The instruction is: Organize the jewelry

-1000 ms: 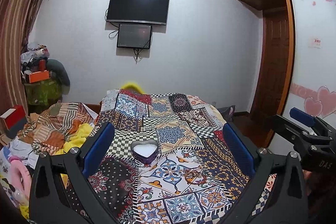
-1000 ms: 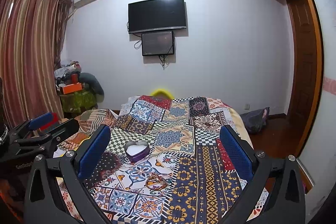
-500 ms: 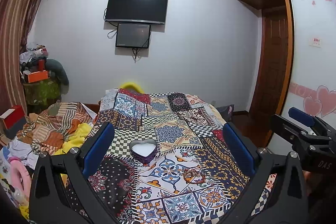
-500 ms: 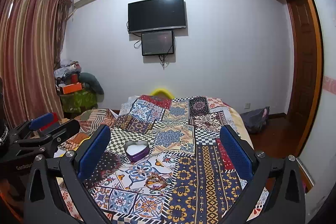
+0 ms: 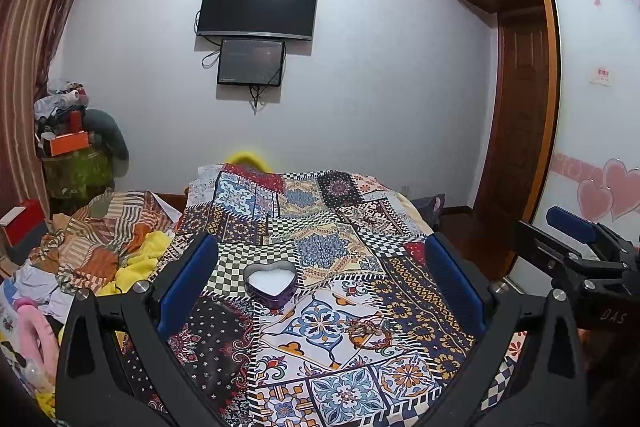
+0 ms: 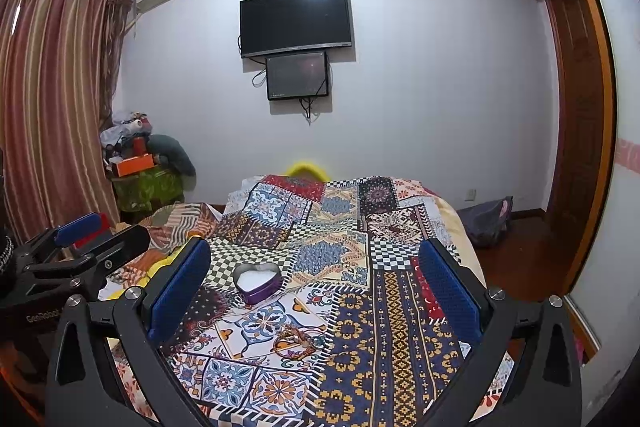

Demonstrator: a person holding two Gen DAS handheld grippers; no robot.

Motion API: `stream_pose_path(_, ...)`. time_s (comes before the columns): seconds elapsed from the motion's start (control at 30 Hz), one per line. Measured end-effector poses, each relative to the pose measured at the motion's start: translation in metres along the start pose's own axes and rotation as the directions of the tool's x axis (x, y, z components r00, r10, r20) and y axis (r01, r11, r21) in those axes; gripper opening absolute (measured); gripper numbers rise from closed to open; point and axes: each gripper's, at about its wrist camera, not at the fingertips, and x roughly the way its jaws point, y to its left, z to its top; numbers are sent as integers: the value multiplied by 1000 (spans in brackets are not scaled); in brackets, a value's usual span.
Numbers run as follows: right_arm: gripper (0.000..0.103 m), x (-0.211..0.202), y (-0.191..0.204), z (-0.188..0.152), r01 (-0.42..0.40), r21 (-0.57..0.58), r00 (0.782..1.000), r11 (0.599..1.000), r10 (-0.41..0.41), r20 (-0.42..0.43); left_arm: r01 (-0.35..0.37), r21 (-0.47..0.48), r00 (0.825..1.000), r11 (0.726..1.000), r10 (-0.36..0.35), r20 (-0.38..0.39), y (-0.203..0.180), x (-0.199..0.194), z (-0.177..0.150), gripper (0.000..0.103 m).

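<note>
**A:** Why are both tools held up off the bed (image 5: 400, 227) like that?

**B:** My reading is that nothing has been started. The left gripper (image 5: 320, 291) has its jaws spread wide with nothing between them, and the right gripper (image 6: 316, 287) is the same: wide apart, empty. Held high and level, each camera takes in the whole patchwork bedspread (image 6: 400, 307), which suits choosing a target.

**A:** And the jewelry?

**B:** A small tangle of jewelry (image 5: 370, 333), bracelets or beaded loops by the look of it, though too small to tell piece from piece. It lies flat on a pale tile-patterned patch of the bedspread, near the foot of the bed, closer to us than the box.

**A:** Which box?

**B:** The heart-shaped tin (image 5: 271, 285), purple-sided, open, with a white lining. It sits a little farther away and to the left of the tangle, apart from it, not touching. Open and lid-free, it is probably meant to receive the pieces.

**A:** Why would the right tool go first?

**B:** I only judge that it might: in the right wrist view the jewelry (image 6: 299, 343) lies low between the jaws, and the tin (image 6: 257, 281) is up and left. The left tool could steady the tin.

**A:** Any hazard?

**B:** The busy print hides thin loops, and soft bedding gives under a pinch.
</note>
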Motion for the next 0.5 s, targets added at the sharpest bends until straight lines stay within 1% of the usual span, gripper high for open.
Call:
stream_pose_path(0.2, 103, 13, -7, -5, 8, 8, 999, 1000, -8, -33, 3, 0, 1000, 1000, -3, -28, 1, 15, -2, 103)
stream_pose_path(0.33, 103, 26, -14, -12, 31, 7, 997, 1000, -30, -66, -3, 2, 998, 1000, 3, -65, 2, 32, -8, 103)
stream_pose_path(0.5, 103, 51, -32, -30, 72, -1, 985, 997, -71, -154, -8, 5, 989, 1000, 8, -146, 4, 62, -25, 103)
